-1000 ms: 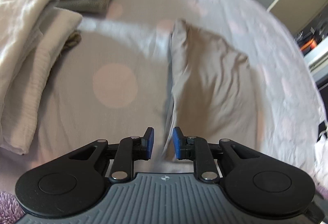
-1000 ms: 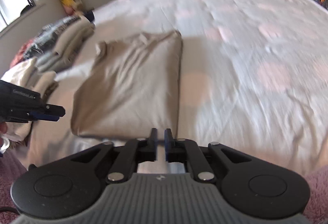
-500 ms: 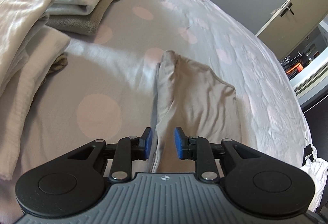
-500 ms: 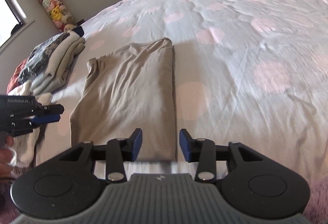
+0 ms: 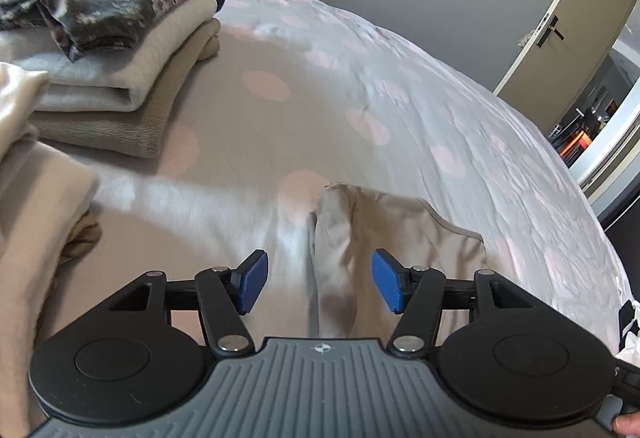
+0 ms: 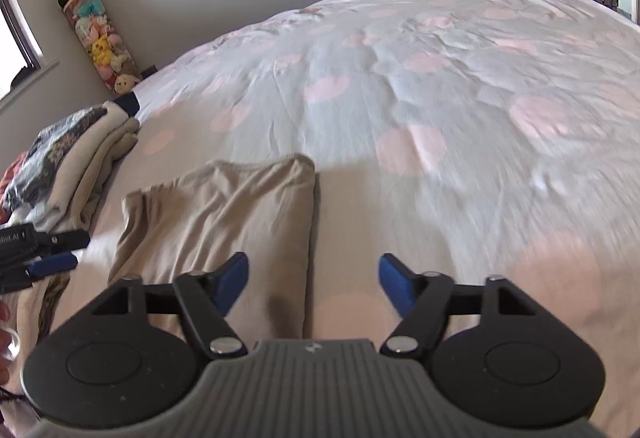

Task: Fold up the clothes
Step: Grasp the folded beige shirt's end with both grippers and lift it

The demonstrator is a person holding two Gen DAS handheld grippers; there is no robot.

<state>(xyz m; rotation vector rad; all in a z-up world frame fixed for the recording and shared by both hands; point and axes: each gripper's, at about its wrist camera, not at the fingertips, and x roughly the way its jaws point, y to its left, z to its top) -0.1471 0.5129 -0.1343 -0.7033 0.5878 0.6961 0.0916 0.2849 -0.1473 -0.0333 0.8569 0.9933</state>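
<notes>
The left gripper (image 5: pixel 316 282) had its blue fingers (image 5: pixel 251 282) parting, released, with the left edge of the folded beige garment (image 5: pixel 384 234) below the gap. The right gripper (image 6: pixel 314 284) likewise was spreading, gripping nothing, above the garment's right edge. The garment lay flat on the dotted bed (image 6: pixel 440 97), near a stack of folded clothes (image 5: pixel 120 69).

A folded beige garment (image 6: pixel 224 222) is seen lying flat on the bed (image 6: pixel 460 85), close to its near edge. The right tongs (image 6: pixel 314 284) are held above the garment's right border, their jaws opening, nothing pressed by the blue pads. A stack of folded clothes (image 6: pixel 76 161) is seen at the bed's left edge, the left tongs (image 6: pixel 48 258) before it.
</notes>
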